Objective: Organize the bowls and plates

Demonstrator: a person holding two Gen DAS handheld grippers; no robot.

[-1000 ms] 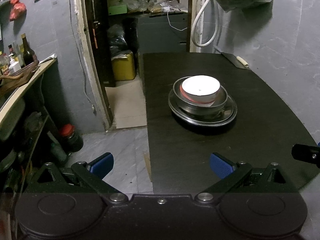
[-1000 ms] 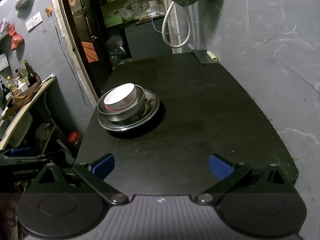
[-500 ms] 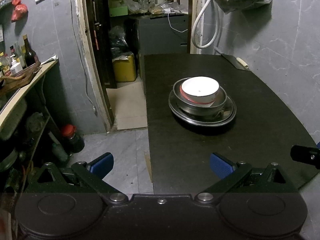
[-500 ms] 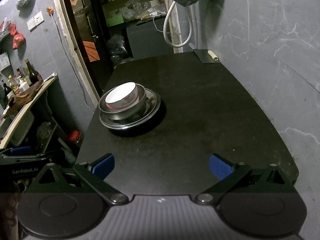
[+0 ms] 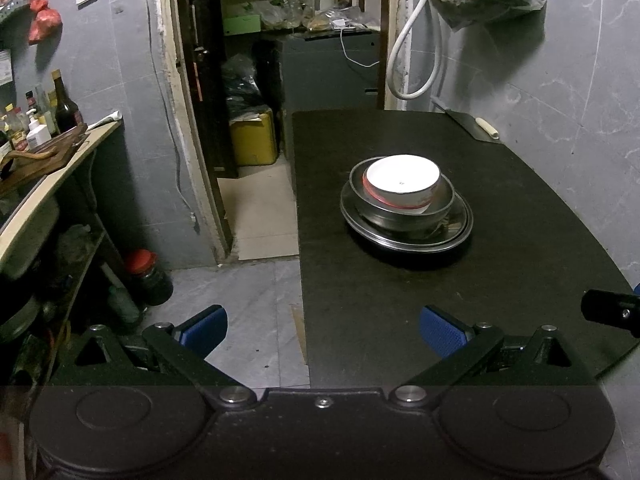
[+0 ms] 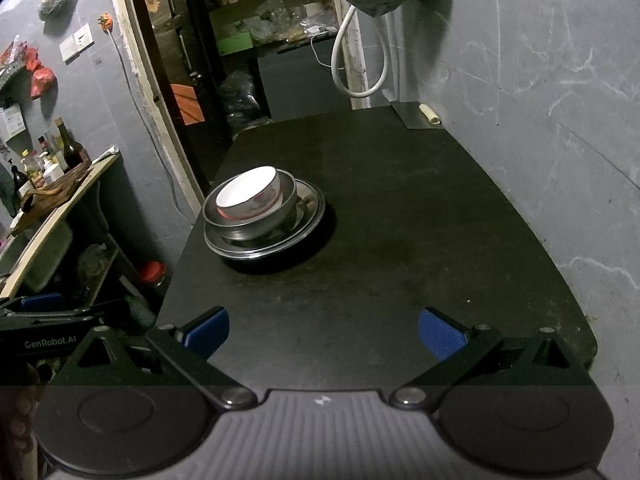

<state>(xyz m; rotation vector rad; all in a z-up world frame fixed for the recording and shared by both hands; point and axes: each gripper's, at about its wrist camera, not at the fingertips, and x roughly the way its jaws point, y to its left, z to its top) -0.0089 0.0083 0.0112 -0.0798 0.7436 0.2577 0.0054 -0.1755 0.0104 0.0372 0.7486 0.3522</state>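
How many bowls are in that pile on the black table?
2: a white bowl sits inside a metal bowl, which rests on a metal plate. Others nested underneath could be hidden.

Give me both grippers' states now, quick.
Left gripper: open, holding nothing, short of the stacked bowls.
Right gripper: open, holding nothing, above the black table.
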